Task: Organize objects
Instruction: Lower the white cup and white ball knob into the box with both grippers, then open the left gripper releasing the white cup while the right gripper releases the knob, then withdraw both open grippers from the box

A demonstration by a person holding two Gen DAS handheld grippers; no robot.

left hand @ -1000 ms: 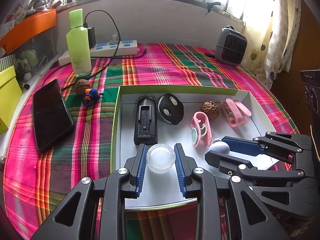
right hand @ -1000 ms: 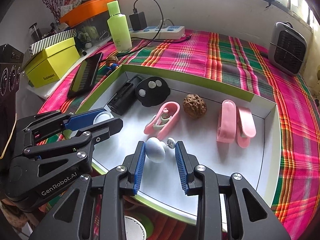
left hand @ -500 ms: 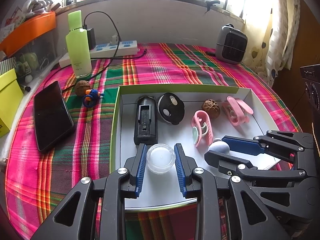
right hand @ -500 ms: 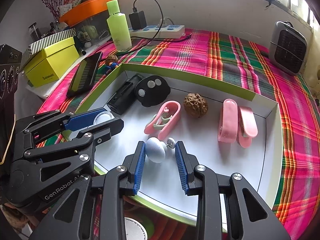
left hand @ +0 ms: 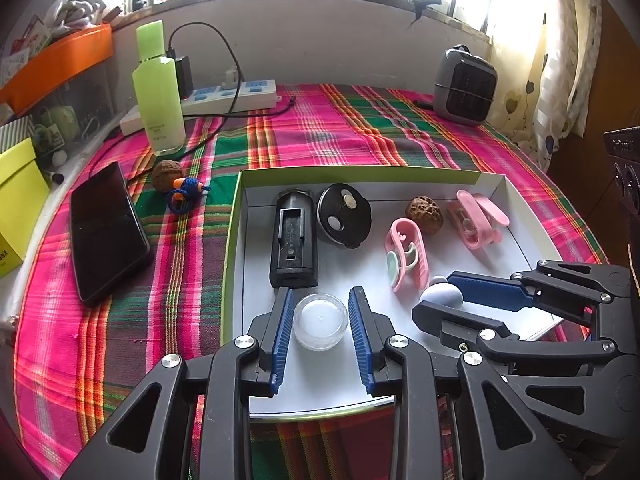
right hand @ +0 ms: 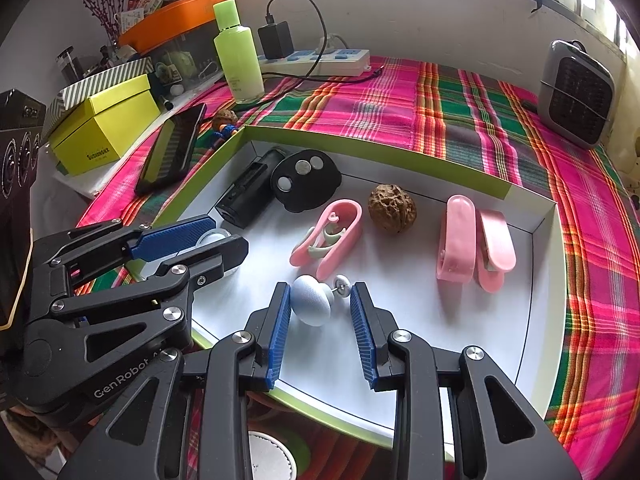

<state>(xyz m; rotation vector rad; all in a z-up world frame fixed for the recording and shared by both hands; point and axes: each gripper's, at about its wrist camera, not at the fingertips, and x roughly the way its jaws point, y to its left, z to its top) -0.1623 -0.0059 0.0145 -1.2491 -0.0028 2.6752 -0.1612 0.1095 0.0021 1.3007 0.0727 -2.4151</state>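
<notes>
Clear plastic, a small round dish [left hand: 320, 321] sits on the white floor of the green-rimmed tray [left hand: 360, 173] near its front left corner, between the spread fingers of the left tongs [left hand: 320, 334], which do not touch it. Beside it, toward the tray's front edge, a pale blue knob [right hand: 312, 305] with a screw lies between the equally wide-open right tongs [right hand: 320, 330], gripped by neither finger. Farther back in the tray lie a black holder [left hand: 294, 242], a black disc [left hand: 344, 214], a walnut [right hand: 392, 208] and two pink clips [right hand: 474, 242], all on the plaid-covered table [left hand: 320, 128].
</notes>
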